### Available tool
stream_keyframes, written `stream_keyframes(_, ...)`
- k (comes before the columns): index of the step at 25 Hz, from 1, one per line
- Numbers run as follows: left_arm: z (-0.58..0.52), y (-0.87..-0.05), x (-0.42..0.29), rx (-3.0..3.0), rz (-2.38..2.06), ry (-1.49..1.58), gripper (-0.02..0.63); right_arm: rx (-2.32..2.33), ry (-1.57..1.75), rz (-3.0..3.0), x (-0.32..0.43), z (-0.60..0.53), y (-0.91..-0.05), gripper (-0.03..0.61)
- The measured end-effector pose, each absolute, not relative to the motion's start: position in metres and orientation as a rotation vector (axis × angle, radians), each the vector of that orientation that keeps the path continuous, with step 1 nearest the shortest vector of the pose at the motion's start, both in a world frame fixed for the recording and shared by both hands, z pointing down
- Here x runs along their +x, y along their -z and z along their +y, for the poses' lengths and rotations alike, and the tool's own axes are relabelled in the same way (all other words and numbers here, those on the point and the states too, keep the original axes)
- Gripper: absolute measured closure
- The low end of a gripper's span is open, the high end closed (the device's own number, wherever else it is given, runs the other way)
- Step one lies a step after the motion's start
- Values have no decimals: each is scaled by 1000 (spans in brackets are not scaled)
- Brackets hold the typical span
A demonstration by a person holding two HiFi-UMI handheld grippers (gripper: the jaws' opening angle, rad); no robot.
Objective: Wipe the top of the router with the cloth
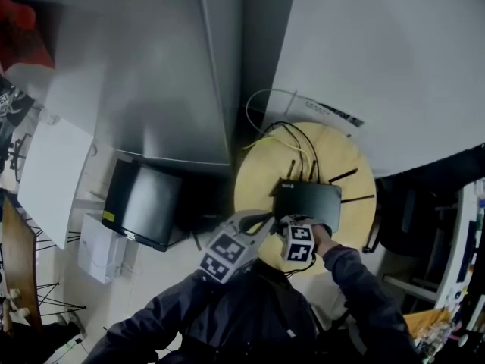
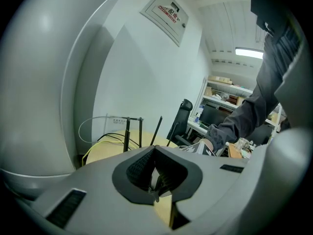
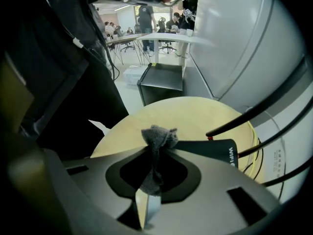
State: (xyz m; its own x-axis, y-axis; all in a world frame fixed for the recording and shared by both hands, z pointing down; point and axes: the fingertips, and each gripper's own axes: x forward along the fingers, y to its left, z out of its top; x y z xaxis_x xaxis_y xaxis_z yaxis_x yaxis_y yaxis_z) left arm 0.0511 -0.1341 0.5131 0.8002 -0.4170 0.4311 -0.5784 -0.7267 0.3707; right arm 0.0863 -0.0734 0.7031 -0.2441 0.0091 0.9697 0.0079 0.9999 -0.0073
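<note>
A black router (image 1: 307,200) with several thin antennas (image 2: 127,133) lies on a round wooden table (image 1: 261,169). My right gripper (image 1: 293,221) is at the router's near edge, shut on a small grey cloth (image 3: 159,135). The cloth bunches out past the jaw tips, just beside the router's corner (image 3: 217,150), as the right gripper view shows. Just left of the router, my left gripper (image 1: 265,220) is shut with nothing held; its jaws (image 2: 153,150) point over the table toward the antennas.
Yellow and black cables (image 1: 282,138) trail off the table's far side toward the white wall panels (image 1: 394,59). A black cabinet (image 1: 144,203) stands on the floor to the left. An office chair (image 2: 181,117) and a desk with people lie further off.
</note>
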Motion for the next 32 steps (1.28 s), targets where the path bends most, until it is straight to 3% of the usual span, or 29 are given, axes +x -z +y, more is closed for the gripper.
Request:
stream_keyframes(19, -143, -515, 43, 2452, -815, -453, 612, 280, 131, -1701, 156, -221, -706, 506)
stream_keyframes(32, -143, -513, 48, 2468, -785, -458, 612, 128, 72, -1737, 142, -161, -706, 506)
